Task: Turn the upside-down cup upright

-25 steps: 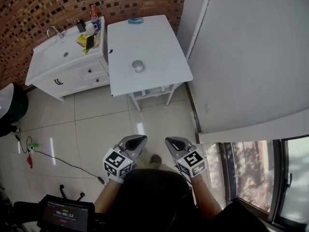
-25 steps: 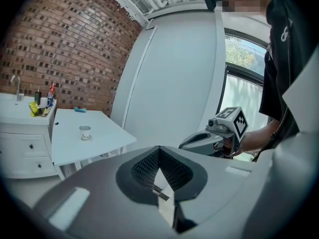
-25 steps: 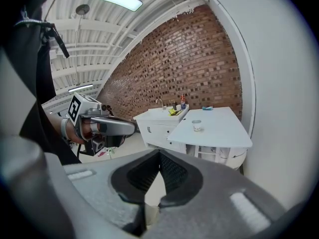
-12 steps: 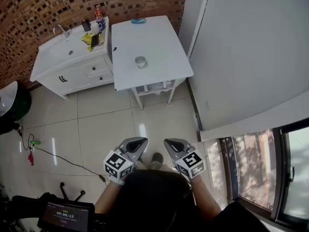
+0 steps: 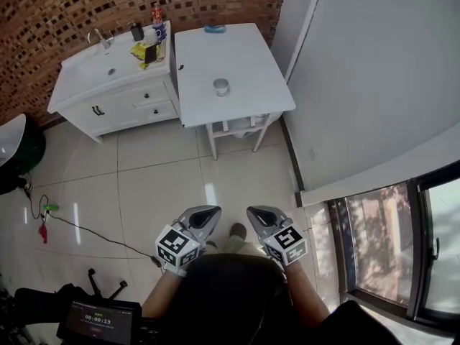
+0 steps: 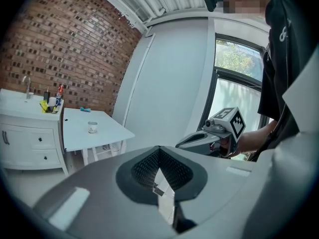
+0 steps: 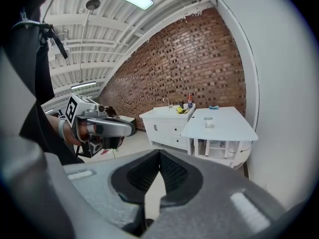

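The cup (image 5: 221,87) is small and pale and stands alone on the white table (image 5: 244,56), far ahead across the tiled floor. It also shows small in the left gripper view (image 6: 92,127) and in the right gripper view (image 7: 208,121). My left gripper (image 5: 203,216) and right gripper (image 5: 259,214) are held side by side close to the person's body, far short of the table. Both point toward it, and their jaws are shut with nothing between them. Which way up the cup stands I cannot tell from this distance.
A white sink cabinet (image 5: 108,85) with bottles and a yellow item stands against the table's left side, under a brick wall. A small blue thing (image 5: 214,29) lies at the table's far end. A grey wall (image 5: 374,85) runs along the right. A cable (image 5: 86,228) trails over the floor at left.
The table, cup and cabinet have slid to the right in the head view as the person moves. Both grippers keep the same shut pose before the body.
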